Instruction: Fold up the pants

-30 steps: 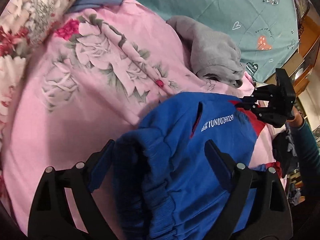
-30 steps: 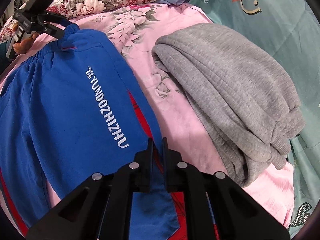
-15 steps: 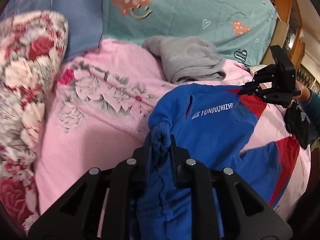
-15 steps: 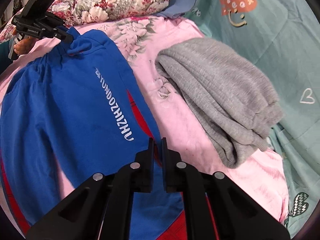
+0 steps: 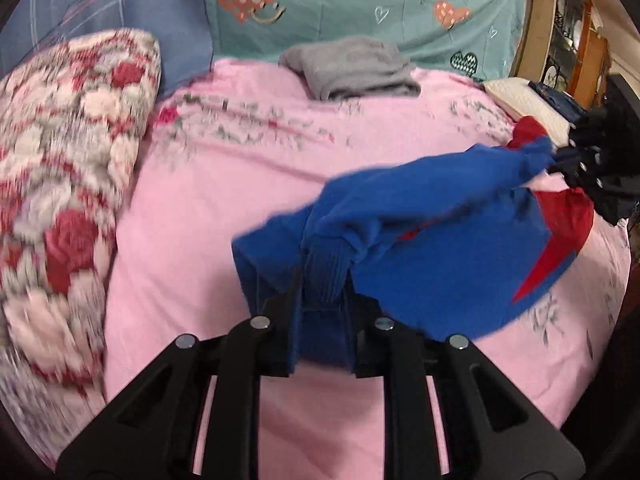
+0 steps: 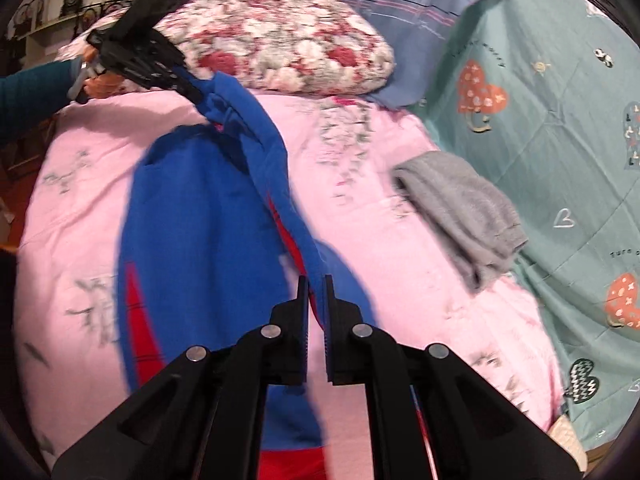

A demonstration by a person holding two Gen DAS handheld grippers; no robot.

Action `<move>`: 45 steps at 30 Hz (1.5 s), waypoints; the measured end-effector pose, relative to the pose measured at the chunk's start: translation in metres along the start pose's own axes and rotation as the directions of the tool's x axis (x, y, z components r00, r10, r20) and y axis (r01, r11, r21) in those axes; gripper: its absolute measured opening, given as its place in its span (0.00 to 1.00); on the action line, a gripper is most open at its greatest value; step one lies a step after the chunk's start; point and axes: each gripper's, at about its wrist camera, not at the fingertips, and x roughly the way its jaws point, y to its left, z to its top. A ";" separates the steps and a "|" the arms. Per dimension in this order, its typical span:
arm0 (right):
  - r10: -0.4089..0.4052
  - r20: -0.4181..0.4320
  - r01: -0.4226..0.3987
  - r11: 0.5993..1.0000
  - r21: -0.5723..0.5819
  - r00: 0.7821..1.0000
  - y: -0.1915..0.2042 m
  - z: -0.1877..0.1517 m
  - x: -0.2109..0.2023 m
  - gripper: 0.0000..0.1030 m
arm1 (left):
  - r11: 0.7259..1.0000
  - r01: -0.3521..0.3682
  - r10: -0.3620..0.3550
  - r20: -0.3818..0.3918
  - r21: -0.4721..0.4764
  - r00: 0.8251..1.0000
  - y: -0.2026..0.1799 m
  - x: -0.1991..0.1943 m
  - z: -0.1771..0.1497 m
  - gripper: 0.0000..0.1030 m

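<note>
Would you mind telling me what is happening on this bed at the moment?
A person is folding blue pants with red panels, using two handheld grippers. The left gripper is shut on the bunched waistband, and the right gripper is shut on another edge. The fabric hangs stretched between them above the pink floral bedspread. A folded grey garment lies farther back.

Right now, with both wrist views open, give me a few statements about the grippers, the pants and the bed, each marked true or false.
1. The left gripper is clamped on the blue pants. True.
2. The right gripper is open and empty. False: it is shut on blue fabric.
3. The folded grey garment lies apart from the pants. True.
4. The pants lie flat on the pink floral sheet. False: they hang stretched between the grippers.
</note>
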 end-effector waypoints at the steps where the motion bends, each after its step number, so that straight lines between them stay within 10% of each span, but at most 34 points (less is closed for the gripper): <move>1: 0.031 -0.004 -0.031 1.000 -0.003 1.000 0.013 -0.005 0.001 0.06 | 1.000 -0.003 0.003 -0.011 -0.015 1.000 0.001 0.000 -0.009 0.18; 15: 0.172 -0.057 -0.168 0.983 0.074 0.983 0.070 -0.023 0.021 0.06 | 0.993 -0.056 0.055 -0.012 -0.106 0.998 0.015 -0.035 -0.044 0.27; 21: 0.176 -0.130 -0.168 0.983 0.075 0.976 0.083 -0.028 0.037 0.10 | 0.999 0.042 -0.041 0.131 -0.008 0.990 -0.033 -0.046 -0.015 0.63; 25: 0.235 -0.125 -0.208 0.958 0.197 0.964 0.079 -0.035 0.036 0.18 | 0.998 0.046 -0.045 -0.022 0.051 0.999 -0.056 0.002 -0.014 0.63; 27: 0.236 -0.057 -0.206 0.924 0.322 0.970 0.051 -0.042 0.017 0.48 | 0.999 0.015 -0.008 -0.143 0.049 0.990 -0.054 0.031 -0.025 0.63; 31: 0.042 0.023 -0.047 0.779 0.625 0.999 -0.049 -0.087 -0.046 0.49 | 0.997 0.008 0.004 -0.158 0.074 0.988 -0.055 0.033 -0.036 0.62; 38: -0.036 -0.061 0.067 0.219 0.973 0.998 -0.159 -0.256 -0.088 0.51 | 0.997 0.027 -0.022 -0.066 0.067 0.998 -0.059 0.000 -0.017 0.65; 42: 0.015 -0.051 0.048 0.115 0.992 0.999 -0.147 -0.298 -0.069 0.51 | 0.996 0.026 -0.022 -0.051 0.083 0.998 -0.071 0.001 -0.008 0.70; 45: 0.022 -0.009 0.006 0.123 0.992 1.000 -0.143 -0.296 -0.058 0.51 | 0.997 -0.036 0.043 -0.115 0.070 0.992 -0.069 0.022 -0.007 0.71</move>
